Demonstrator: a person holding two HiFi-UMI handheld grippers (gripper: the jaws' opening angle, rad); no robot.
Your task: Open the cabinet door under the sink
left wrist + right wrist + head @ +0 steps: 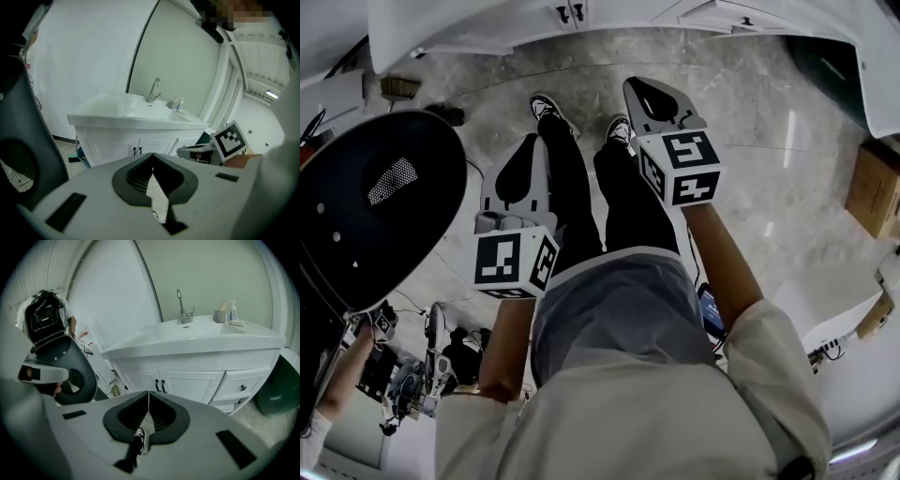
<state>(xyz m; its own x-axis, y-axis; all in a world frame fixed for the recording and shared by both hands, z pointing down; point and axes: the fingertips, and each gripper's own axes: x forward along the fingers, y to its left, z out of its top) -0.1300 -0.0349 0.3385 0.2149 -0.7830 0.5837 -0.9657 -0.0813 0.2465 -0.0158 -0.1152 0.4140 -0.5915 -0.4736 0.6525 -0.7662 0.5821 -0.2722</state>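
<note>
Plainly, the left claw (152,155) is closed at its tips and has hold of nothing; only bare floor (157,197) shows through the slot behind them. The right claw (149,393) is pressed fully together as well and is just as empty, with the person's shoe (140,440) and a strip of floor in its slot. Both are held out in the air in front of the person, angled downward, and neither touches anything.

Beyond them stands the white sink (187,336) with its faucet (182,305). Under it are the cabinet doors (192,385), a pair meeting at the middle. Each has a dark upright handle, and the two handles (161,386) sit just beside each other at the seam. To their right is a stack of drawers (243,387). Both doors lie flush with the cabinet front, so nothing has been opened. The claws are well apart from the handles, with open floor between.

By my reading the task is only at the approach, and nearly all of it is left. One claw must reach a handle, part its jaws, close on the handle and swing that door outward.
</note>
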